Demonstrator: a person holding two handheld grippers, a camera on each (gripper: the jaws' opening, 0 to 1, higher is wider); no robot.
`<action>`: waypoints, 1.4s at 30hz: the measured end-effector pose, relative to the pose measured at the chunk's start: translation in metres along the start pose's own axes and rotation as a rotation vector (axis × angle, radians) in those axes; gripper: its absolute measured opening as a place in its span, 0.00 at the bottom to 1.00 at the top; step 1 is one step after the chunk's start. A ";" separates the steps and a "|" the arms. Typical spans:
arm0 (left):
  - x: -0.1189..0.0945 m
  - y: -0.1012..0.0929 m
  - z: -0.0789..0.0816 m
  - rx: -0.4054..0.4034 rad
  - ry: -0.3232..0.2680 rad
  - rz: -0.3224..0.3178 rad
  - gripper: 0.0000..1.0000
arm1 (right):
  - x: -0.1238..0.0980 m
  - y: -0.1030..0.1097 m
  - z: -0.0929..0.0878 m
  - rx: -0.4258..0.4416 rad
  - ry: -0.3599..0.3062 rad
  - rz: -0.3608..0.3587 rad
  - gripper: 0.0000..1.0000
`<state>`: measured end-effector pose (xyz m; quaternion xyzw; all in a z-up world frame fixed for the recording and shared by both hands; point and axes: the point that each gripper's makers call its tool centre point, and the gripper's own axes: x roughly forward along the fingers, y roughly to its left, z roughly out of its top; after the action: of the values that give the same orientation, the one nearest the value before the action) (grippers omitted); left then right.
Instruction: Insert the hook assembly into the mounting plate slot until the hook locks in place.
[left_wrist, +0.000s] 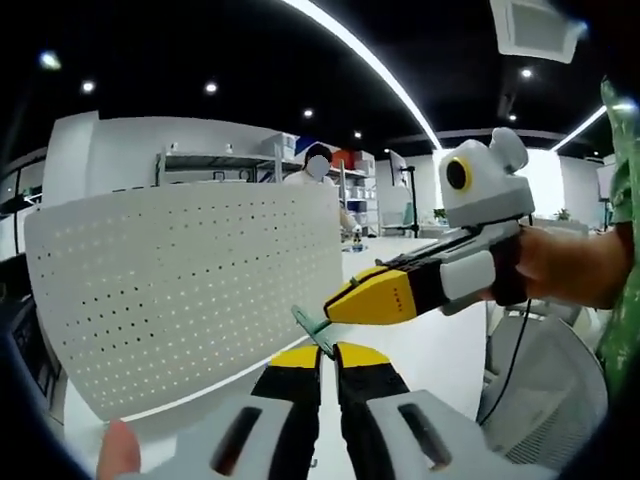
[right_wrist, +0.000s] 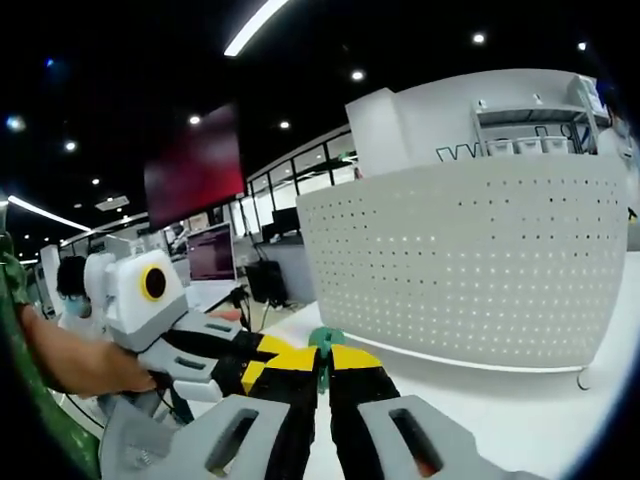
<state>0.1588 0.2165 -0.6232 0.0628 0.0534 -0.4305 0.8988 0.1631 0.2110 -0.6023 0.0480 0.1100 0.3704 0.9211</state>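
A small green hook (left_wrist: 312, 330) sits where the two grippers' tips meet. My left gripper (left_wrist: 329, 350) rises from the bottom of the left gripper view, jaws shut with the hook sticking out up and left. My right gripper (left_wrist: 335, 308) comes in from the right and touches the same hook. In the right gripper view, my right gripper (right_wrist: 324, 352) is shut with the green hook (right_wrist: 324, 340) at its tips, and the left gripper (right_wrist: 262, 368) meets it from the left. The white perforated mounting plate (left_wrist: 180, 290) (right_wrist: 470, 260) stands upright on the table just behind, apart from the hook.
The plate rests on a white table (left_wrist: 430, 350) (right_wrist: 500, 410). A hand (left_wrist: 560, 265) (right_wrist: 80, 365) holds each opposite gripper. A grey mesh chair (left_wrist: 545, 375) stands at the right. Shelves and monitors fill the office behind.
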 end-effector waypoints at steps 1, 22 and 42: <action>-0.001 0.001 0.002 0.031 -0.006 0.011 0.05 | 0.000 0.000 0.000 0.000 -0.001 0.000 0.02; -0.004 0.008 0.016 0.209 -0.035 0.107 0.04 | 0.000 0.003 0.006 0.001 -0.014 0.006 0.02; -0.002 0.002 0.019 0.204 -0.055 0.099 0.04 | 0.003 0.002 0.007 -0.010 -0.015 -0.002 0.01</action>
<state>0.1599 0.2168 -0.6034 0.1449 -0.0186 -0.3901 0.9091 0.1655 0.2144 -0.5953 0.0461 0.1015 0.3696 0.9225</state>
